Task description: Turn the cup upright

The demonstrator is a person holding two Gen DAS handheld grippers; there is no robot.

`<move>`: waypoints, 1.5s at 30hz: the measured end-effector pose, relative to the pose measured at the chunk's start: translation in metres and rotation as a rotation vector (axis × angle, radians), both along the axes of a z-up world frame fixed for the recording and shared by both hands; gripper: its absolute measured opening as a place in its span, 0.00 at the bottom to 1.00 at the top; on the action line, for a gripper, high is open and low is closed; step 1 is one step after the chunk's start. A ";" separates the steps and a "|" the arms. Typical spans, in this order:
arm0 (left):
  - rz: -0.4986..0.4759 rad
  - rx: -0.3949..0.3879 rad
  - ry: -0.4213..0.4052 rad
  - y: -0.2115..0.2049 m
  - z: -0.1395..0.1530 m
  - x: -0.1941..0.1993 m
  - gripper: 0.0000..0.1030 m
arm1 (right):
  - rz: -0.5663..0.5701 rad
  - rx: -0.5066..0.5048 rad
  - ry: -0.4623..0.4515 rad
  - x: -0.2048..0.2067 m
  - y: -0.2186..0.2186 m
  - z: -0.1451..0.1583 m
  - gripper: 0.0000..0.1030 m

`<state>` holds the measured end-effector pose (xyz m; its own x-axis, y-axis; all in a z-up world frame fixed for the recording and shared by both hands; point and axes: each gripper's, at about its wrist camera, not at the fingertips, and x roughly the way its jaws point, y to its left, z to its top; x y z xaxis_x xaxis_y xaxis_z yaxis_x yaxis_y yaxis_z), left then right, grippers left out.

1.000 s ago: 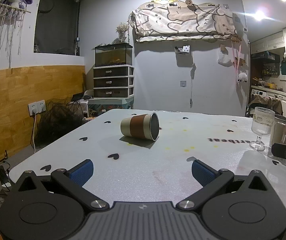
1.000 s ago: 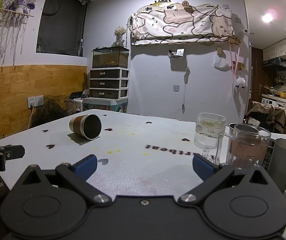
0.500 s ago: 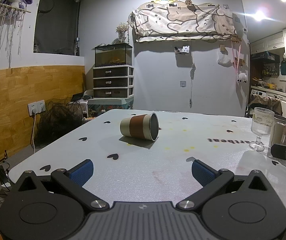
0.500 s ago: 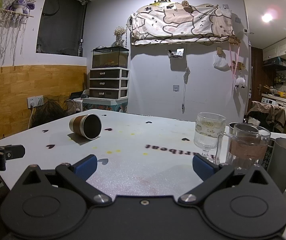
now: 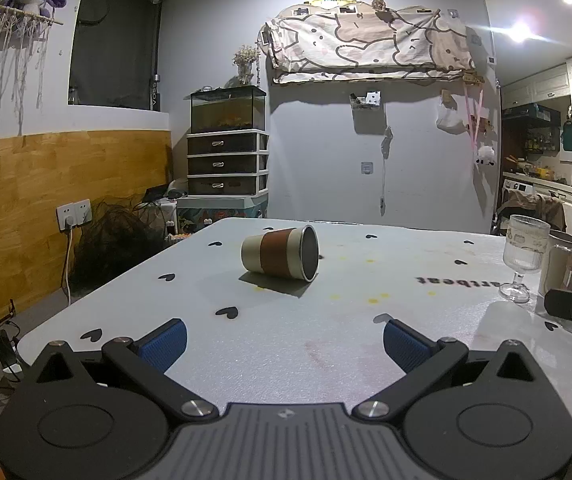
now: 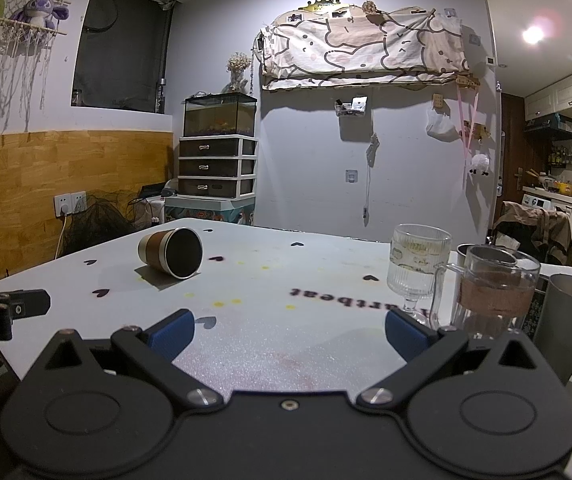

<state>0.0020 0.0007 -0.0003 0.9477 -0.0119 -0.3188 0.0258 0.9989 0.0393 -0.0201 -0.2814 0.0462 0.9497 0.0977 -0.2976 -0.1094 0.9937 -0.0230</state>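
Observation:
A cream cup with a brown band (image 5: 280, 255) lies on its side on the white table (image 5: 325, 344), its open mouth turned to the right. In the right wrist view the cup (image 6: 170, 253) lies at the far left with its dark mouth facing me. My left gripper (image 5: 284, 339) is open and empty, well short of the cup and in line with it. My right gripper (image 6: 289, 330) is open and empty, to the right of the cup and apart from it.
A stemmed ribbed glass (image 6: 418, 270), a glass mug (image 6: 493, 292) and a grey tumbler (image 6: 565, 316) stand at the table's right side. The glass also shows in the left wrist view (image 5: 523, 256). Each gripper's side shows at the other view's edge.

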 end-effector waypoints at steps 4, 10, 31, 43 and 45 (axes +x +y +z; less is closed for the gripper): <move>0.000 0.000 0.000 -0.001 0.001 0.000 1.00 | -0.001 0.001 0.000 0.000 0.000 0.000 1.00; -0.005 -0.008 -0.002 0.001 0.000 -0.002 1.00 | 0.000 0.002 0.000 -0.001 0.000 0.000 1.00; 0.166 -0.236 -0.082 0.021 0.046 0.110 0.99 | 0.013 -0.002 -0.019 -0.012 0.005 -0.001 1.00; 0.295 -0.507 0.222 0.024 0.032 0.259 0.94 | -0.019 -0.013 -0.044 -0.016 -0.004 -0.012 1.00; 0.327 -0.551 0.277 0.028 0.025 0.278 0.94 | -0.038 -0.008 -0.044 -0.016 -0.010 -0.012 1.00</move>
<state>0.2803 0.0287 0.0246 0.8149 0.0305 -0.5787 -0.3435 0.8297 -0.4399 -0.0360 -0.2911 0.0338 0.9648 0.0594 -0.2562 -0.0706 0.9969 -0.0349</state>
